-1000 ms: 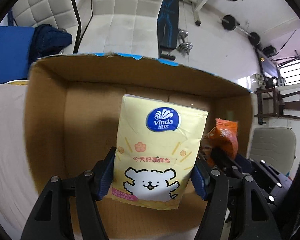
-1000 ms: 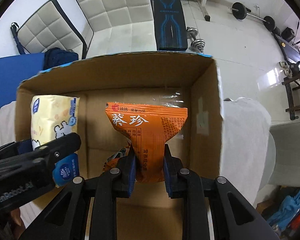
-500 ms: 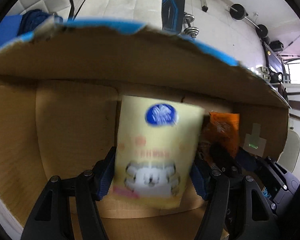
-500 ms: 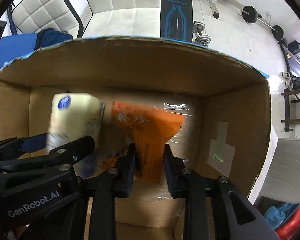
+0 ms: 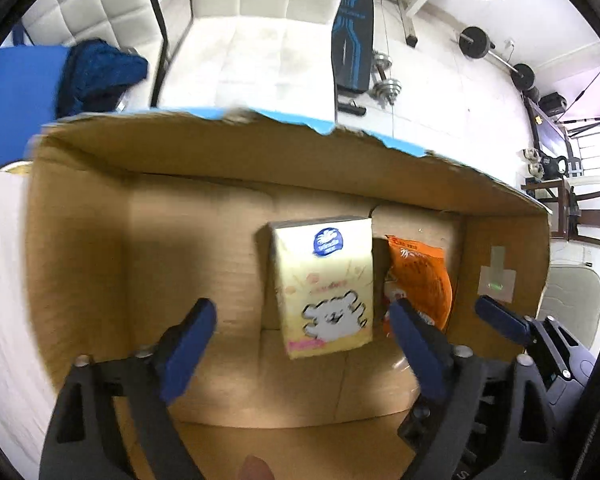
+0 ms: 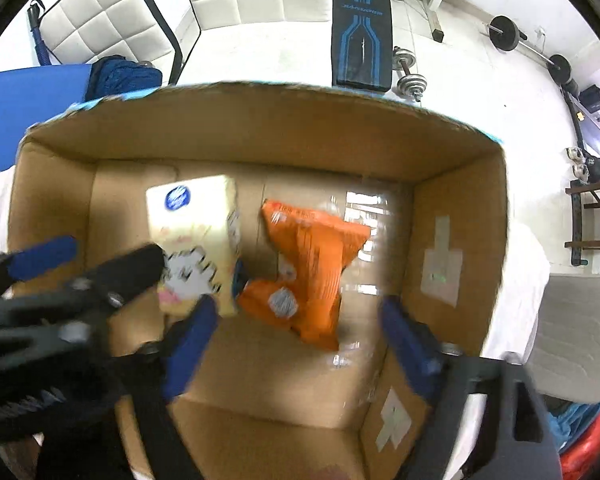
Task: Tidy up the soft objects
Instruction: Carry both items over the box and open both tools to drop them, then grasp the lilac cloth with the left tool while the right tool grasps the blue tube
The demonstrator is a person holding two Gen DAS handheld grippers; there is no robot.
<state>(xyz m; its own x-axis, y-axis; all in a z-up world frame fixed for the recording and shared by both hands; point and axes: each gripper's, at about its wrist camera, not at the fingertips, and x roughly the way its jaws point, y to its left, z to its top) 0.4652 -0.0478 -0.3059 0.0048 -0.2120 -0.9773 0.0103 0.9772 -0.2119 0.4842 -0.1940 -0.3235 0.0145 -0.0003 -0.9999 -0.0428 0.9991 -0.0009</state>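
A yellow Vinda tissue pack (image 5: pixel 324 284) lies inside the open cardboard box (image 5: pixel 80 240), with an orange snack bag (image 5: pixel 420 276) right beside it. My left gripper (image 5: pixel 300 344) is open and empty, above and in front of the pack. In the right wrist view the tissue pack (image 6: pixel 196 232) and the orange bag (image 6: pixel 312 264) lie on the box floor. My right gripper (image 6: pixel 296 344) is open and empty above the bag. The left gripper's black fingers (image 6: pixel 112 276) cross the pack's lower corner there.
The box (image 6: pixel 456 220) stands on a white-covered surface (image 5: pixel 0 280). Beyond it are white padded chairs (image 5: pixel 244 8), a blue mat (image 5: pixel 16 96), a weight bench (image 6: pixel 360 20) and dumbbells (image 6: pixel 410 76) on the floor.
Both grippers opened and let go: the tissue pack and the orange bag dropped onto the box floor. Both grippers pulled back and up from the box.
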